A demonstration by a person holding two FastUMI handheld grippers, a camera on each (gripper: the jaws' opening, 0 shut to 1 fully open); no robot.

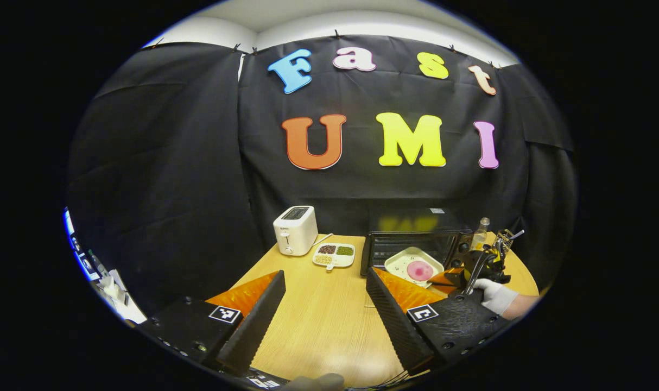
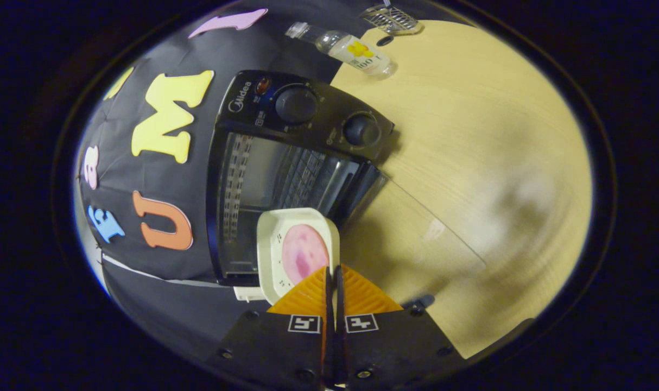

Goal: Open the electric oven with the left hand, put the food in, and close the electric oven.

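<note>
The black electric oven (image 1: 416, 239) stands at the back right of the wooden table, and its glass door (image 2: 416, 233) lies folded down, open. Just in front of the oven's mouth (image 2: 286, 174) hangs a white square plate (image 2: 299, 247) carrying a round pink slice of food (image 2: 304, 252). My right gripper (image 2: 332, 269) is shut on the plate's near rim. From the left gripper view, the same plate (image 1: 413, 266) shows before the oven, with the right gripper (image 1: 451, 278) and a white-gloved hand (image 1: 495, 296) behind it. My left gripper (image 1: 325, 276) hovers open over the table, holding nothing.
A white toaster (image 1: 295, 229) sits at the back left of the table (image 1: 318, 326), with a divided dish of beans (image 1: 334, 255) beside it. A clear bottle (image 2: 356, 51) and a small wire rack (image 2: 389, 19) stand to the oven's right.
</note>
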